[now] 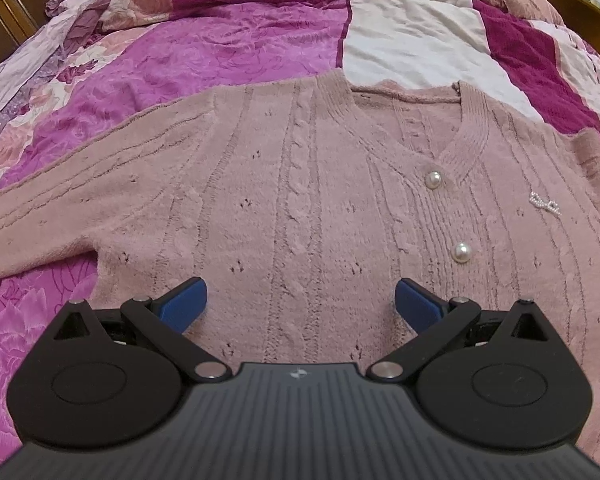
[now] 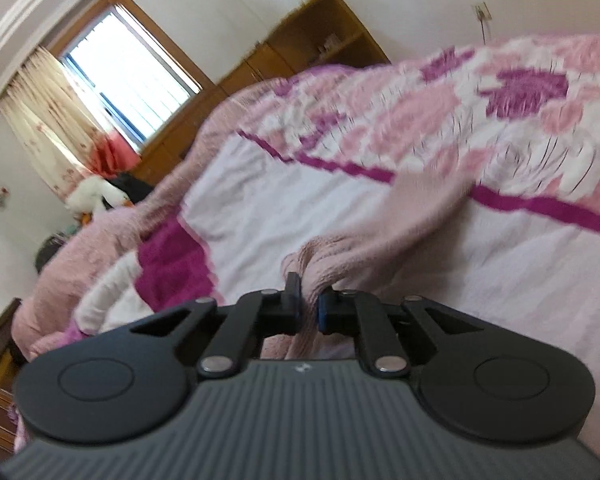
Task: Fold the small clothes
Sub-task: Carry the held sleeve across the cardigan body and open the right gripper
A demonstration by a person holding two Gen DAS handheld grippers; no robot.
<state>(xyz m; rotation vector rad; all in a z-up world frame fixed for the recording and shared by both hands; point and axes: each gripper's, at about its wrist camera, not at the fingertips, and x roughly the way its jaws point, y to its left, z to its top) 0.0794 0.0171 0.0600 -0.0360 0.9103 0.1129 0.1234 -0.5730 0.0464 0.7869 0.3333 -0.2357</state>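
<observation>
pink cardigan (image 1: 300, 184) flat ahead of my spread l claw (image 1: 300, 304); r claw (image 2: 309, 304) clamped on its sleeve (image 2: 380, 232) to fold it in.

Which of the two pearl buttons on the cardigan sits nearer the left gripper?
The lower pearl button, well below the V-neck, is nearer the left gripper. The upper one sits right at the point of the neckline, farther off.

pink sweater (image 1: 300, 200) cut off at the right and bottom edges, left sleeve (image 1: 40, 220) running off the left edge, sweater bottom hidden behind left gripper (image 1: 301, 304), quilt (image 2: 500, 120) smeared with blur in right view, soft toy (image 2: 96, 196) too small to tell
</observation>
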